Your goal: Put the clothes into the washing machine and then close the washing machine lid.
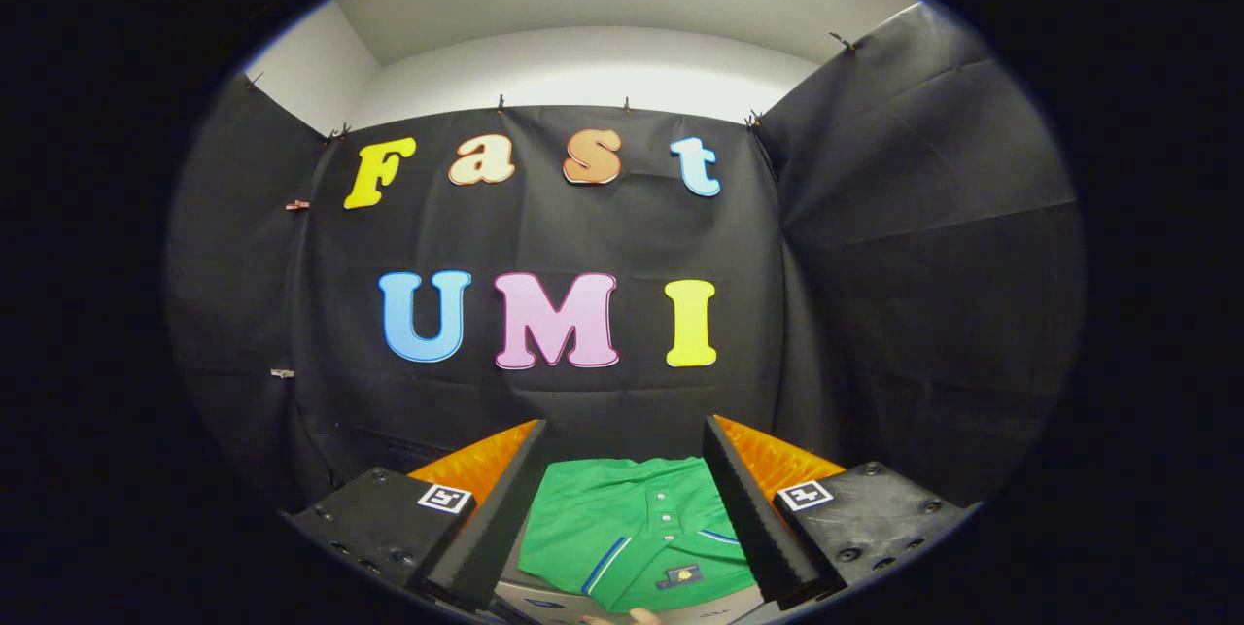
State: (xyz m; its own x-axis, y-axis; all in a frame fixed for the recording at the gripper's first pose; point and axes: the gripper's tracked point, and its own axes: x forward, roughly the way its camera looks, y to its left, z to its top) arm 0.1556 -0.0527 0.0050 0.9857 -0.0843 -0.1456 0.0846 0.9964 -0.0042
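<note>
Since the green shirt (632, 528) lies flat between the wide-open, empty tongs (622, 508), it looks soft and light. A bunched fold near its button placket probably offers the surest pinch.

I see a bright green shirt (632, 533) with blue trim stripes and pale buttons between my gripper's (622, 508) black fingers (501, 518), which have orange backs.

The shirt (637, 533) lies flat on a surface (544, 601) below the gripper (627, 440), showing in the gap between its two spread fingers (491, 528), which touch nothing. The booth's cloth wall (544, 392) stands behind the shirt and runs round on both sides.
</note>
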